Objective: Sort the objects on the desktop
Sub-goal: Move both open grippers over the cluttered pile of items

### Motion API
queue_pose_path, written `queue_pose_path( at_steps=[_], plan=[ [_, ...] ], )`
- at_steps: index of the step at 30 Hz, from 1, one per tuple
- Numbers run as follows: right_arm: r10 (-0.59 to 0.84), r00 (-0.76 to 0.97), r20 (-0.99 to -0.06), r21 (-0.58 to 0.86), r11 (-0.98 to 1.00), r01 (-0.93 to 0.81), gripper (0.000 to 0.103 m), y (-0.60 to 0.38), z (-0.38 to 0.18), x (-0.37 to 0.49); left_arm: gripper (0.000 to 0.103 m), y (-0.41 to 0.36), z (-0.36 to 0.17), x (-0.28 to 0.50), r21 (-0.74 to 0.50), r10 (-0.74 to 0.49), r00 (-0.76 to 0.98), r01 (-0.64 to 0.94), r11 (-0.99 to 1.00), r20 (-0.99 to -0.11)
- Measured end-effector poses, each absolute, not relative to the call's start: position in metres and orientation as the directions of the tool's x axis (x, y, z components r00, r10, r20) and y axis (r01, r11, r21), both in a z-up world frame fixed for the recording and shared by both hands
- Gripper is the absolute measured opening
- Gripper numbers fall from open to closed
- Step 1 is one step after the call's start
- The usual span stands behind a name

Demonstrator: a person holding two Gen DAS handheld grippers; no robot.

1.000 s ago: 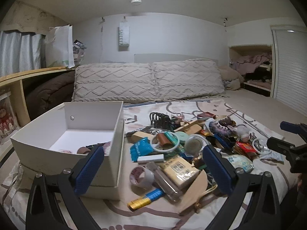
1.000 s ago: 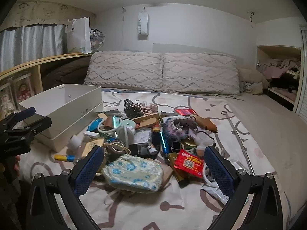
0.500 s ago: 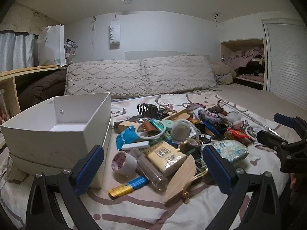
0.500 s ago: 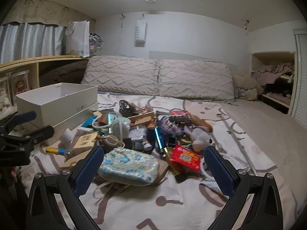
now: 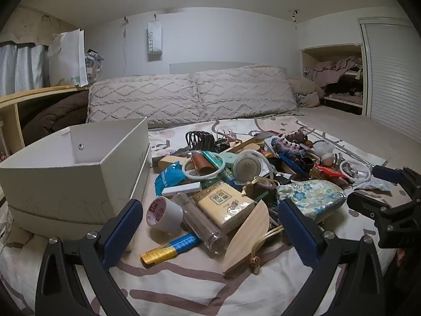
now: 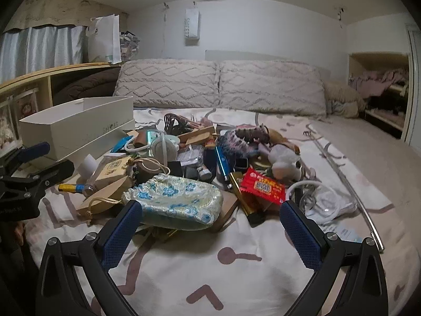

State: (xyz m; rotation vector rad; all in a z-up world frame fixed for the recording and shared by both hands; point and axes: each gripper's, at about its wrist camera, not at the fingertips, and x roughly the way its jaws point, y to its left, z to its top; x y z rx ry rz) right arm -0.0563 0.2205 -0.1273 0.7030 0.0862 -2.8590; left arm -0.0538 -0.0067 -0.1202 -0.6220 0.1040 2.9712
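Clutter pile [image 5: 236,173] fills the centre of the left wrist view, heaped on a patterned bedsheet [image 5: 184,287]. White box [image 5: 79,173] sits at centre left, just beside the pile, top open. Lower centre, at the pile's near edge: tape roll [image 5: 164,214], clear tube [image 5: 201,222], yellow packet [image 5: 226,206], blue-and-gold stick [image 5: 169,248], wooden fan-shaped piece [image 5: 248,237]. Floral pouch [image 5: 311,196] at centre right. Left gripper [image 5: 208,233] at bottom of frame, fingers spread wide, holding nothing. Right gripper [image 5: 389,205] shows at the right edge; its opening cannot be told from here.

Right wrist view: pile [image 6: 205,158] again central, floral pouch [image 6: 179,201] at lower centre, red packet [image 6: 264,188] to its right, blue pen [image 6: 222,162] above. White box [image 6: 79,129] at centre left. Right gripper [image 6: 209,231] at bottom, fingers wide apart, empty, short of the pouch. Left gripper [image 6: 31,168] at left edge.
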Motion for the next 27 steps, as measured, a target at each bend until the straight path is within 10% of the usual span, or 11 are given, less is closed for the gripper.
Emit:
queue_pose_path(
  at_steps=[27],
  plan=[
    [-0.246,-0.706,-0.663,0.128,-0.968,0.217,0.103,0.226,-0.166,-0.083,0.103,0.013,-0.154,-0.088,0.107,0.059,-0.826,-0.142,-0.984,-0.560]
  ],
)
